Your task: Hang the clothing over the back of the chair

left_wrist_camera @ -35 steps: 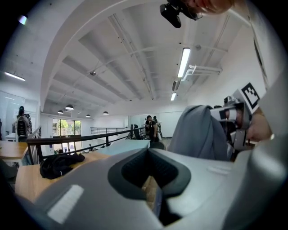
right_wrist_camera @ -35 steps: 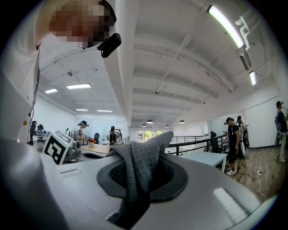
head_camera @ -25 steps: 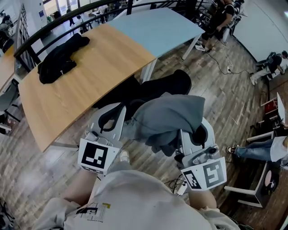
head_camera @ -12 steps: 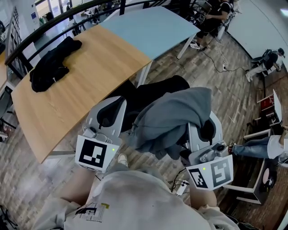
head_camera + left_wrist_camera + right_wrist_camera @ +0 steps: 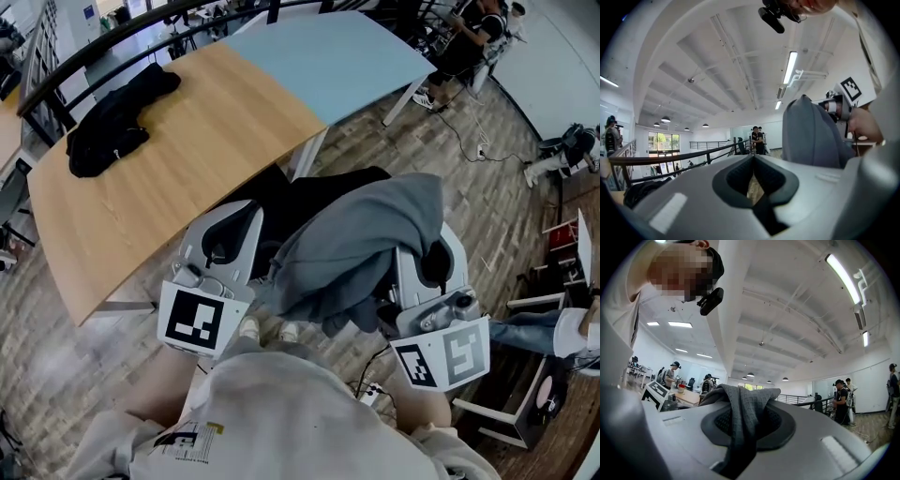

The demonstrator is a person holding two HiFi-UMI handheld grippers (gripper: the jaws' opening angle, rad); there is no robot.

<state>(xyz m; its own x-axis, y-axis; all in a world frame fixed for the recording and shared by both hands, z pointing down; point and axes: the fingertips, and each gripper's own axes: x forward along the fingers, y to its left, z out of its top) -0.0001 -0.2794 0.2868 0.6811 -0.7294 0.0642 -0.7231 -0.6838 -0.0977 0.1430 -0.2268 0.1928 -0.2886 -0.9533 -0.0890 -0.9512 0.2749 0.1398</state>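
Since a second ago you have brought the grey top (image 5: 361,239) further over the black chair (image 5: 319,183), but with only the fingers of your right gripper (image 5: 433,267) clamped on it and those of your left gripper (image 5: 234,230) together, empty, it could slide off lopsided.

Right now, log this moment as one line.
right tongs: shut on gray garment | left tongs: empty | black chair: under garment, not yet draped

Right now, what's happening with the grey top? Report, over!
Right gripper shut on grey top. Left gripper shut, empty. Top above black chair, not hung. Path clear.
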